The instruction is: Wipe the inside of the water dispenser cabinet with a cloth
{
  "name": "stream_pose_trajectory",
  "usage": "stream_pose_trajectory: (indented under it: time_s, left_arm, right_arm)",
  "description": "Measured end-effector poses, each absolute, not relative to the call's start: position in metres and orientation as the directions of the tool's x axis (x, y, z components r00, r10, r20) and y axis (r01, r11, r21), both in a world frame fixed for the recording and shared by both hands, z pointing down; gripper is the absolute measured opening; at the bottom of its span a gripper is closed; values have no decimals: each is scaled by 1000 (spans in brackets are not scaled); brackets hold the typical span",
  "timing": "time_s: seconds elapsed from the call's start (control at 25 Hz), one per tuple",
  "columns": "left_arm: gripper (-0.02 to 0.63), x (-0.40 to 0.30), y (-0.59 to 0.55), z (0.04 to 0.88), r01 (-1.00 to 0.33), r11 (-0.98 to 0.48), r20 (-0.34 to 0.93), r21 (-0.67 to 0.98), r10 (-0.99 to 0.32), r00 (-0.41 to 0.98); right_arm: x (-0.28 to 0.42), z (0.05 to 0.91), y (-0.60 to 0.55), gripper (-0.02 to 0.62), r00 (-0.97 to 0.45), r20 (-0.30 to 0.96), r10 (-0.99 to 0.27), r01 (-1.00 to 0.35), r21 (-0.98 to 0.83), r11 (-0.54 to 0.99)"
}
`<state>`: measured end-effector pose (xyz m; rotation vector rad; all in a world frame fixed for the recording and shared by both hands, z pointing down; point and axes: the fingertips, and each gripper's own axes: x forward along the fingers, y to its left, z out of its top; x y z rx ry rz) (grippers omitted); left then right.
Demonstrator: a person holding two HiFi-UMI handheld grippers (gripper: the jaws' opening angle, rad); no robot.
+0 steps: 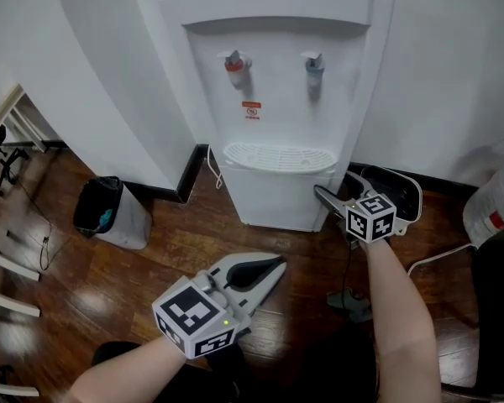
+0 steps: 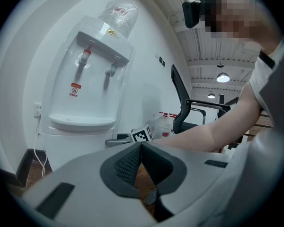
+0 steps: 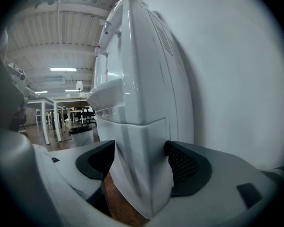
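With no cloth in sight, the right tongs point(image 1: 339, 185) gape wide astride the 3 o'clock edge of the water dispenser cabinet point(image 1: 273, 198), likely to open it, while the clenched, empty left tongs point(image 1: 277, 267) hover at 6 o'clock.

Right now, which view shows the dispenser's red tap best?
Head view: the red tap faces the camera, sharp and unobstructed. The left gripper view shows it smaller and tilted. The right gripper view sees the water dispenser side-on; the tap is only a sliver at its edge.
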<state>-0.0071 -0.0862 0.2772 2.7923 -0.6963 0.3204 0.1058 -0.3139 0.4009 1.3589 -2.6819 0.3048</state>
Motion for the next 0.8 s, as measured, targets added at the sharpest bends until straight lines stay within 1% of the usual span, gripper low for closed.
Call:
stream_pose_trajectory:
  time_s: [0.16,0.28,0.32,0.36,0.44,0.6,0.68,0.8]
  left_arm:
    - [6,-6,-90,278,-479,-860,267,177,-426,864]
    - [6,-1,-91,275,-469,-866,258,176,-419,870]
    - [6,2,-91,274,-465,-867,254,177,-416,873]
    - [6,5,-91,272,-462,-869,251,180,-413,875]
    - [6,13,-88,270,-451,-874,249,179,-404,880]
    - [6,19,-85,274,-441,-885,265,149,-394,880]
    - [6,18,-87,279,-449,-883,277,135,-401,873]
    - [6,17,-92,289,-465,-881,303,88,-421,855]
  right_arm:
    - [106,403,-310,388,-617,235,-751,-785,-112,609]
    - [105,405,-300,344,-634,271,-725,-767,-98,634]
    - [105,405,-297,342,-638,279,-718,-762,-92,641]
    - [106,405,-295,326,-640,282,-714,-758,-85,646]
    - [108,405,-291,295,-638,276,-719,-761,-81,644]
    - [103,404,-274,291,-636,247,-731,-765,-81,639]
    - [99,405,-261,270,-633,250,-733,-767,-73,637]
    - [90,406,-237,261,-645,261,-719,-754,-64,653]
